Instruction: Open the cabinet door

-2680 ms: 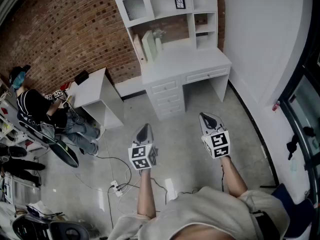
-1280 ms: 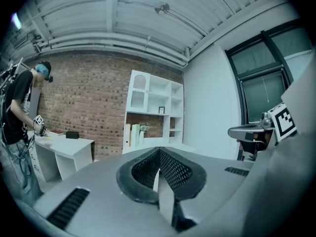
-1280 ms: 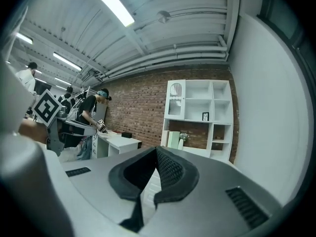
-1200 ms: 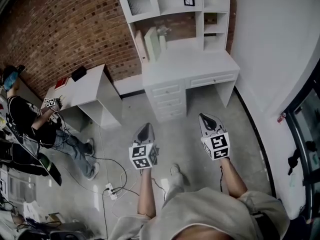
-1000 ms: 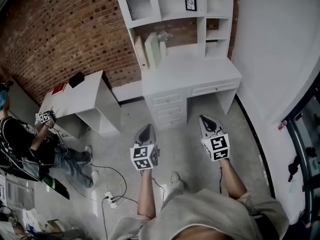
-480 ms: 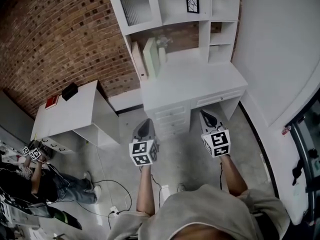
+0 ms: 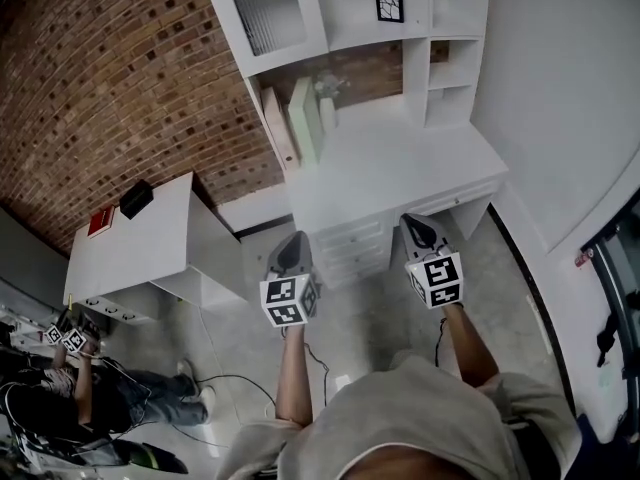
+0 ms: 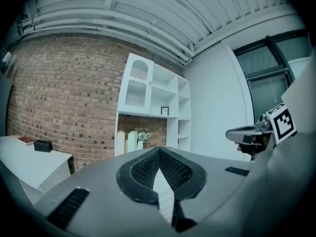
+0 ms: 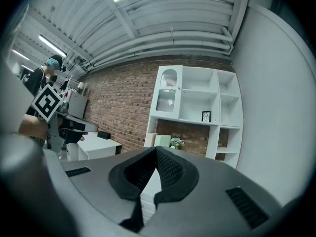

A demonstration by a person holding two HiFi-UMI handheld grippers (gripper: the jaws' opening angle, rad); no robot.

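A white desk (image 7: 400, 163) with a shelf unit on top stands against the brick wall. The cabinet door (image 7: 268, 16), white with a ribbed pane, is shut at the unit's upper left. It also shows in the left gripper view (image 8: 137, 88) and the right gripper view (image 9: 168, 94). My left gripper (image 7: 293, 240) is held level in front of the desk drawers, shut and empty, its tips meeting (image 8: 159, 150). My right gripper (image 7: 413, 224) is beside it, likewise shut with nothing held (image 9: 156, 149). Both are well short of the door.
Upright books (image 7: 300, 118) and a small plant stand on the desk, and a framed picture (image 7: 389, 5) on a shelf. A low white table (image 7: 160, 238) at the left carries a black box and a red book. A seated person (image 7: 100, 398) is at lower left. A white wall runs along the right.
Both grippers have come closer to the desk, which now lies nearer in the head view. The seated person and the floor cables have slid toward the lower left. The jaws stayed shut.
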